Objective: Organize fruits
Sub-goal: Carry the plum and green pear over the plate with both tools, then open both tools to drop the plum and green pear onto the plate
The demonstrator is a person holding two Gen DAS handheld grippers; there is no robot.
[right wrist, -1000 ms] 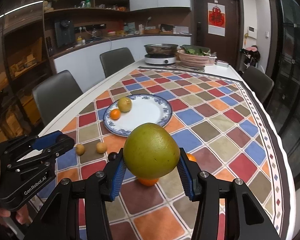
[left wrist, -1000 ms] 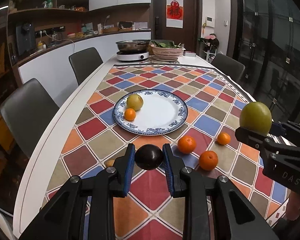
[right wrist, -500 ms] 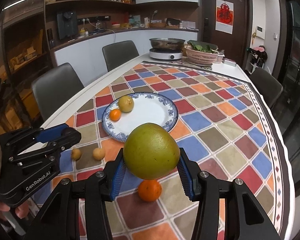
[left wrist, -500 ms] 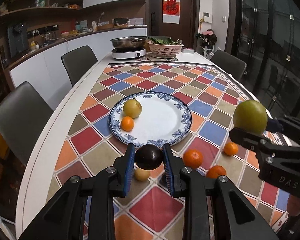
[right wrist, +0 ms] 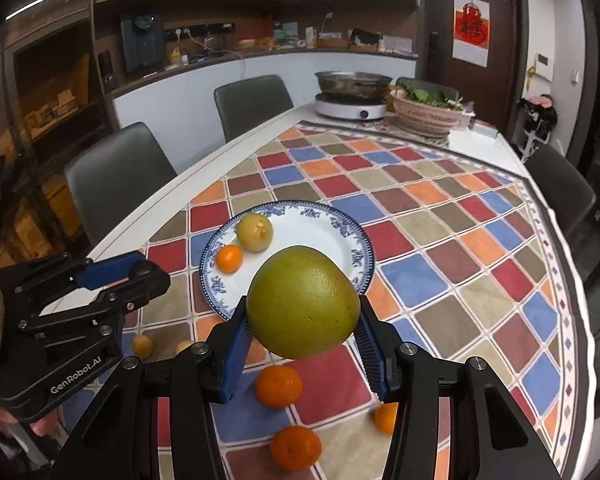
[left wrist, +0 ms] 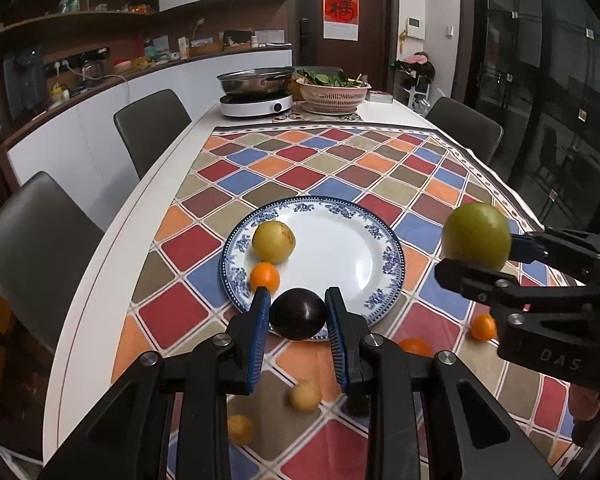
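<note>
A dark plum [left wrist: 298, 314], clamped in the left claw [left wrist: 298, 312], has been carried to the plate [left wrist: 374, 264] just ahead, while a green pomelo [right wrist: 302, 302] is gripped by the right claw [right wrist: 302, 320], so both are nearly placed.

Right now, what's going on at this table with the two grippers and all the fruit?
A person is sorting fruit onto the blue-rimmed white plate. The left gripper holds a dark purple round fruit above the plate's near rim. The right gripper holds a large green citrus fruit. A yellow pear-like fruit and a small orange tangerine already sit on the plate; several small fruits remain on the checkered tablecloth.
</note>
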